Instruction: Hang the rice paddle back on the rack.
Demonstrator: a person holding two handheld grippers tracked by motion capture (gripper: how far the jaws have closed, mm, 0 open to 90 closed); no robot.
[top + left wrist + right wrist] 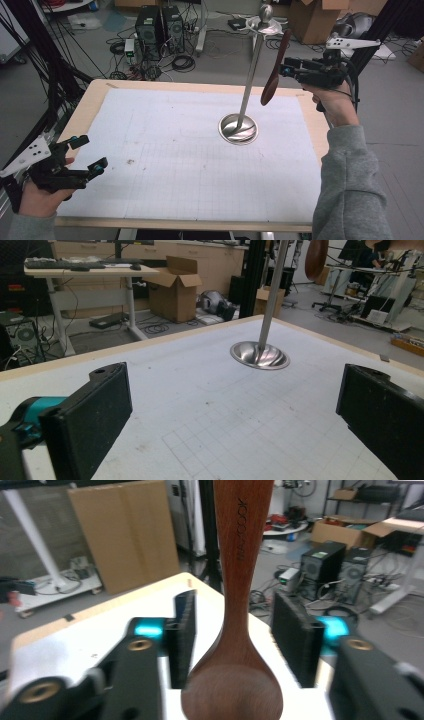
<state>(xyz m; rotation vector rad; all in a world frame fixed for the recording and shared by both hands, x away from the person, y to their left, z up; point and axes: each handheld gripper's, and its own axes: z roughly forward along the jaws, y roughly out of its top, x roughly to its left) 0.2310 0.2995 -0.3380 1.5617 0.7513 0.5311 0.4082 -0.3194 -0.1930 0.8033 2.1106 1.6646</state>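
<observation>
Spoon (275, 68) hung on stand (252, 75); right hand-held gripper (232, 640) jaws spread, clear of handle. Left hand-held gripper (85, 152) spread, idle. Next: back right off w/o knocking spoon.

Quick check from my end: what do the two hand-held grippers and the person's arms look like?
Both are black two-jaw tools with teal accents: the left hand-held gripper and right hand-held gripper. Each carries a grey three-cornered plate with dark dots and flat ribbed pads. Grey sleeves.

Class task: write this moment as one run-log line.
right gripper: open, astride dark wooden spoon hanging from steel stand | left gripper: open, empty
</observation>
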